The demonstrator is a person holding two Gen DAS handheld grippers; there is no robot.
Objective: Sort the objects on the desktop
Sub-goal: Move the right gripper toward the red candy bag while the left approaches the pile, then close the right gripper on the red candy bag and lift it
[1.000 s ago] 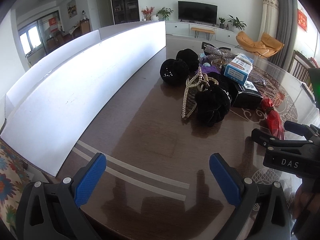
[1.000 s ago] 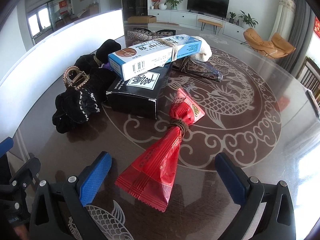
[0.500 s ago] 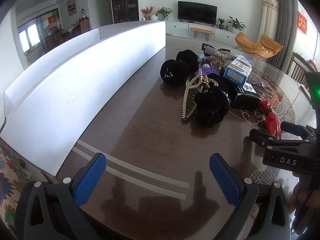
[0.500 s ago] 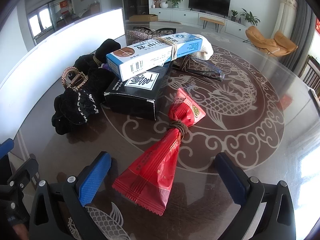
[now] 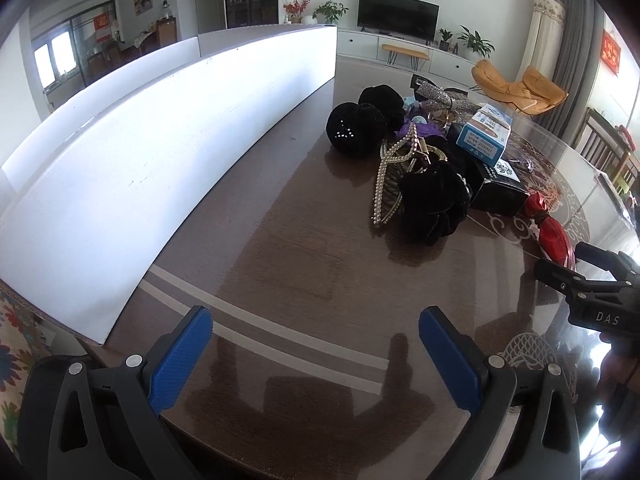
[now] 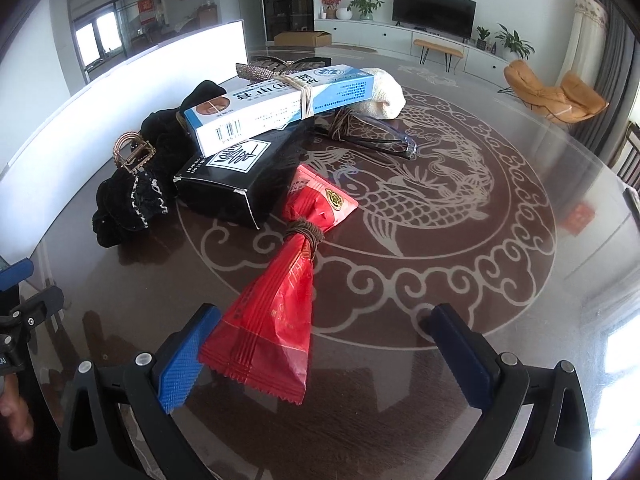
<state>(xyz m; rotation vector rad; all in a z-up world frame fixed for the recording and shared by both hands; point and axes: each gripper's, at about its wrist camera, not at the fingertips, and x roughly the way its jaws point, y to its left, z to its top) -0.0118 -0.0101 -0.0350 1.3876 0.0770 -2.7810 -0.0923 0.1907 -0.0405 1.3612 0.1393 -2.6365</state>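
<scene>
A pile of objects lies on the dark table (image 5: 280,264). A red packet (image 6: 280,300) tied with a brown band lies nearest; its lower end sits between my right gripper's open fingers, close to the left one. My right gripper (image 6: 320,348) is open and empty. Behind the packet are a black box (image 6: 240,176), a blue-white box (image 6: 280,100), black scrunchies (image 6: 128,204) and glasses (image 6: 376,136). My left gripper (image 5: 316,356) is open and empty over bare table, well short of the black scrunchie (image 5: 432,208) and pearl clip (image 5: 388,184).
A long white board (image 5: 140,152) stands along the table's left side. Two white stripes (image 5: 260,328) cross the table near my left gripper. The right gripper's body (image 5: 592,292) shows at the right of the left wrist view. A fish pattern (image 6: 420,200) covers the table's centre.
My right gripper has moved forward, so the red packet's end now lies between its fingers. My left gripper has barely moved.
</scene>
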